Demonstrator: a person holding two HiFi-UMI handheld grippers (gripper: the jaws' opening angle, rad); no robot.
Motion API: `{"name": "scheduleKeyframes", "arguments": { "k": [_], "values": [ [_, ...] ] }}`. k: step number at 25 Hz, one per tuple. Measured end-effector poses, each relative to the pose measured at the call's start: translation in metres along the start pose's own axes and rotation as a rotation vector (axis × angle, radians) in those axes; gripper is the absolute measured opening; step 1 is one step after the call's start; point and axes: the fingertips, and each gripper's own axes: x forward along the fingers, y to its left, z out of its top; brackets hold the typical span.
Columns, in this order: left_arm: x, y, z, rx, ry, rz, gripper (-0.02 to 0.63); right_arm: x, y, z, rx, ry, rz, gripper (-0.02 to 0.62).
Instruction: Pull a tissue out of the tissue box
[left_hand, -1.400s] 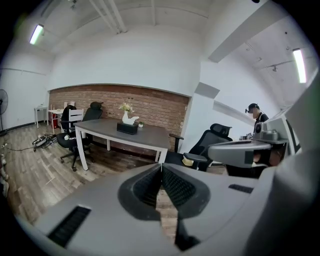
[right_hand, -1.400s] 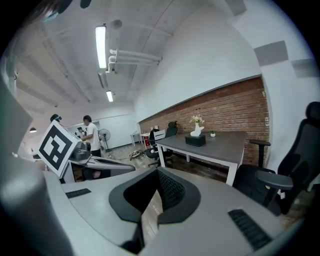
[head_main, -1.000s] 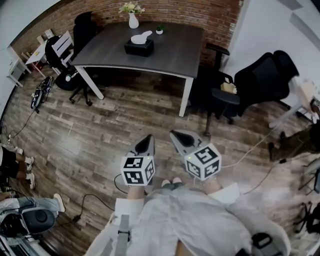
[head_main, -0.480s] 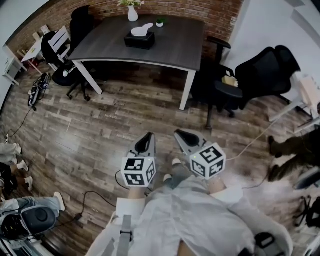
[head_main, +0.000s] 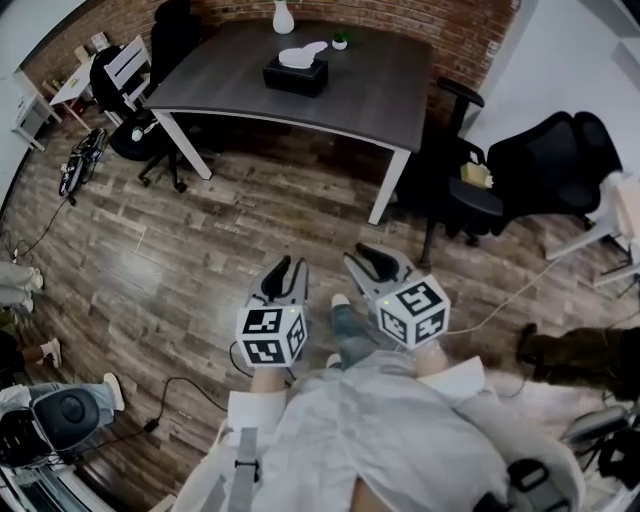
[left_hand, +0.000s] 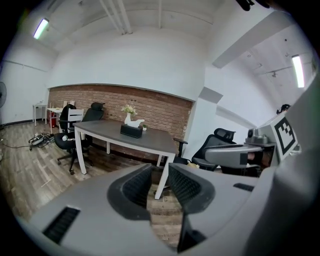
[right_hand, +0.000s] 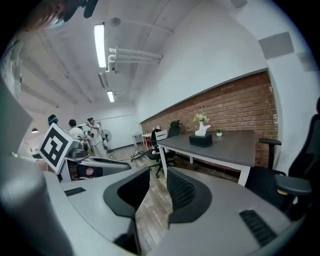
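The black tissue box (head_main: 296, 74) stands on the dark grey table (head_main: 380, 90) across the room, with a white tissue (head_main: 302, 55) sticking up from its slot. It also shows small and far off in the left gripper view, tissue box (left_hand: 131, 131), and in the right gripper view, tissue box (right_hand: 200, 141). My left gripper (head_main: 285, 272) and right gripper (head_main: 378, 263) hang side by side over the wood floor, well short of the table. Both have just been opening their jaws and stand open, left gripper (left_hand: 160, 172) and right gripper (right_hand: 158, 182), with nothing between them.
A white vase (head_main: 284, 18) and a small plant (head_main: 341, 40) stand behind the box. Black office chairs (head_main: 545, 160) sit right of the table, and more chairs (head_main: 150, 60) at its left end. Cables (head_main: 180, 395) lie on the floor. People (right_hand: 90, 132) stand far off.
The table and box have come nearer in the head view as I stepped forward. Both grippers' jaws, shut before, now stand apart.
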Motion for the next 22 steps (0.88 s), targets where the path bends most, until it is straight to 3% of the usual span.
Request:
{"name": "scheduleKeyframes", "arguments": {
  "k": [13,22],
  "values": [
    [0.108,0.054,0.094,-0.027,-0.059,0.074,0.126,0.101,-0.089,0.076,-0.076,0.007,0.113,0.114],
    [0.159,0.063,0.111,-0.047,-0.009,0.108,0.126,0.13,-0.145,0.084,-0.027,0.031,0.121,0.126]
  ]
}}
